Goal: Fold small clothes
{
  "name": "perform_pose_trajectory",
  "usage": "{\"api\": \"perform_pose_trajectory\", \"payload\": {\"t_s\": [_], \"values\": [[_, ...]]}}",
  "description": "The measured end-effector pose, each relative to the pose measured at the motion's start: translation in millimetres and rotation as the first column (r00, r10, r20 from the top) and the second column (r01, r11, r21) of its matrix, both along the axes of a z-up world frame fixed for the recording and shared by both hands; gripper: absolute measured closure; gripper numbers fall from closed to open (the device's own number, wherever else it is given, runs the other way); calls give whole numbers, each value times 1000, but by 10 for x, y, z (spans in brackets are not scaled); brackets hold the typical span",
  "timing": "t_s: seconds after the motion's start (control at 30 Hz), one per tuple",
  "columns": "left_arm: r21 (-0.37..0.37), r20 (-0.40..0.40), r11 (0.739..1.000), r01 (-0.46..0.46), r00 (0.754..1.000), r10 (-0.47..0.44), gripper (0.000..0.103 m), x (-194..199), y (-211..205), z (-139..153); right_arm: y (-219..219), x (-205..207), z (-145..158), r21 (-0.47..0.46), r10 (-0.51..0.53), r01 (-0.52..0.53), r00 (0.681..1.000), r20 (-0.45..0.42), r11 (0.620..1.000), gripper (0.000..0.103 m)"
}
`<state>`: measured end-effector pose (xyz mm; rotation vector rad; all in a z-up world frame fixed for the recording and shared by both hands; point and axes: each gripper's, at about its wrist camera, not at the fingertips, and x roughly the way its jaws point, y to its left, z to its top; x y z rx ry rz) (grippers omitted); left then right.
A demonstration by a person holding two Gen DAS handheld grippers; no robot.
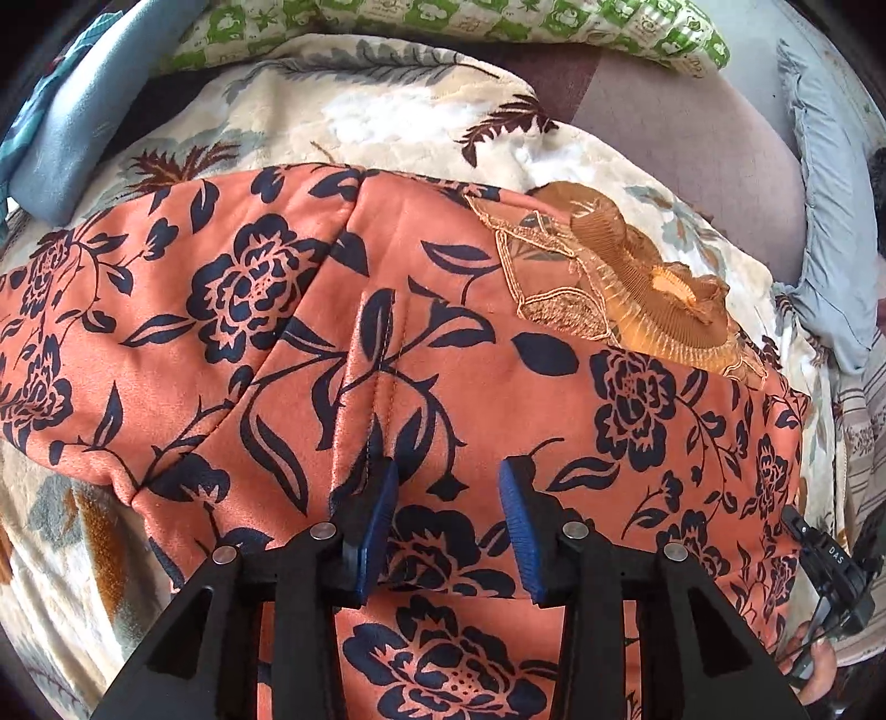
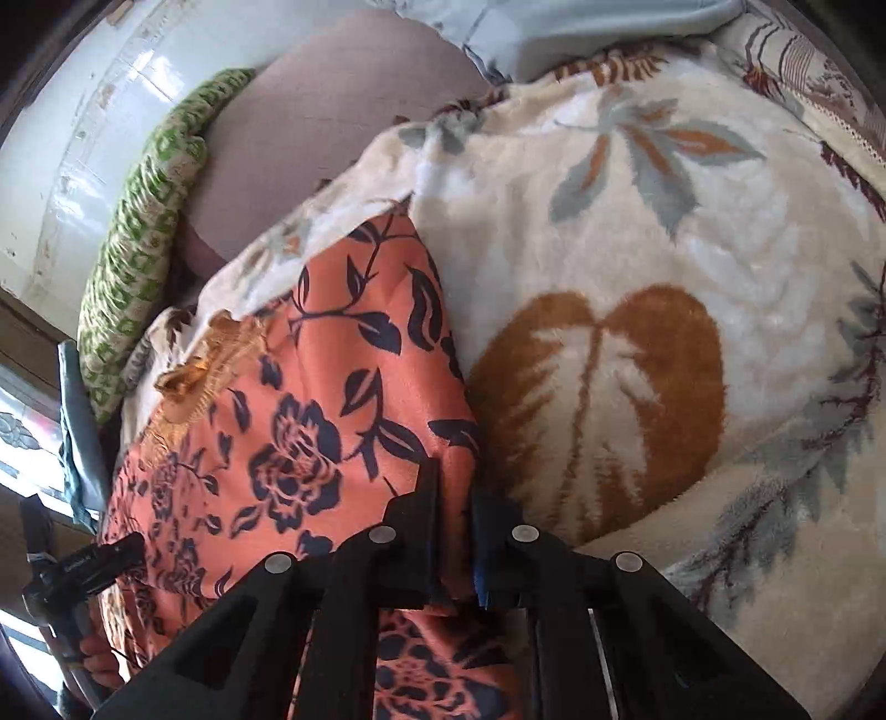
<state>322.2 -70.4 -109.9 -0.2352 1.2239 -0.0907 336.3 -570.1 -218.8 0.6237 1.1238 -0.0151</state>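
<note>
An orange garment (image 1: 387, 277) printed with dark blue flowers lies spread on a cream leaf-patterned blanket (image 1: 387, 111). A gold pleated trim (image 1: 637, 288) sits at its far right edge. My left gripper (image 1: 448, 471) points down over the middle of the garment with its blue pads (image 1: 376, 520) apart and the cloth lying flat beneath them. In the right wrist view the garment (image 2: 310, 387) runs along the left, with the gold trim (image 2: 210, 354) at its far end. My right gripper (image 2: 455, 487) is closed on the garment's right edge, and orange cloth shows between its fingers.
A green checked quilt (image 1: 498, 22) lies along the far side, with a blue-grey cloth (image 1: 83, 122) at the left and a grey frilled pillow (image 1: 830, 249) at the right. A mauve sheet (image 2: 343, 111) shows beyond the blanket (image 2: 637, 221). A hand (image 1: 819, 664) shows at the lower right.
</note>
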Motion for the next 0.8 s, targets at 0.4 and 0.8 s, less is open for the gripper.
{"api": "perform_pose_trajectory", "payload": {"t_s": [0.4, 0.8], "values": [[-64, 58, 998, 17, 998, -13, 64, 3, -71, 211, -11, 654, 190, 49, -58, 54, 996, 68, 997, 56], [-82, 34, 996, 33, 999, -30, 65, 54, -132, 89, -137, 558, 334, -10, 48, -47, 996, 73, 999, 89]]}}
